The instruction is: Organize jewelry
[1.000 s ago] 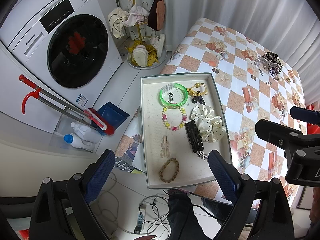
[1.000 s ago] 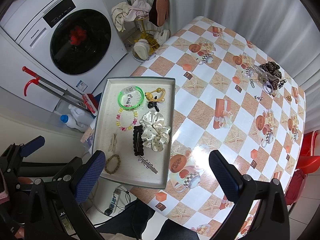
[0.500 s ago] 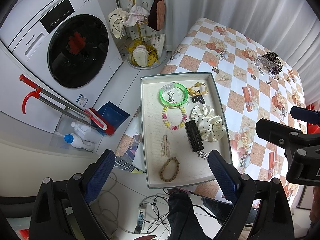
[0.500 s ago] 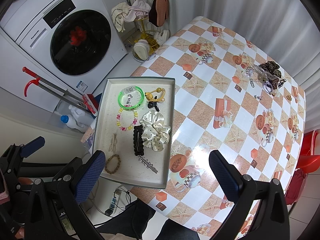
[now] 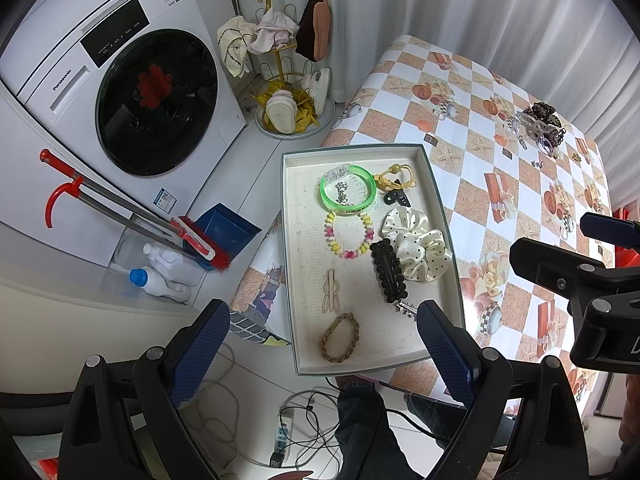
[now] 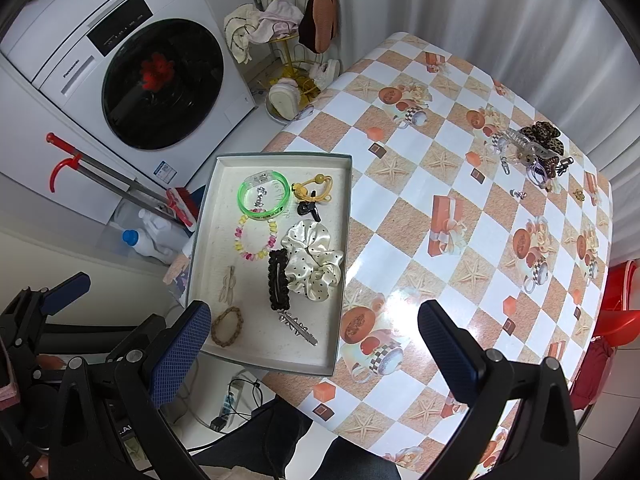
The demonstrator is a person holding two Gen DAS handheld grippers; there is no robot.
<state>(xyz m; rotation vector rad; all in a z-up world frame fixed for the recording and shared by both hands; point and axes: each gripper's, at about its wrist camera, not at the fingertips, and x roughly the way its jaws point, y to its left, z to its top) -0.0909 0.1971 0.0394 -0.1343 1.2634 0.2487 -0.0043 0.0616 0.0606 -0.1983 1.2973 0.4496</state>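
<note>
A shallow white tray lies at the table's near left corner. It holds a green bangle, a pastel bead bracelet, a polka-dot scrunchie, a black clip, a braided bracelet and a silver clip. A pile of loose jewelry lies at the table's far side. My left gripper and right gripper are open and empty, high above the table.
The checkered tablecloth table fills the right. A washing machine, a broom with dustpan, bottles and a slipper rack stand on the floor to the left. Cables lie on the floor below.
</note>
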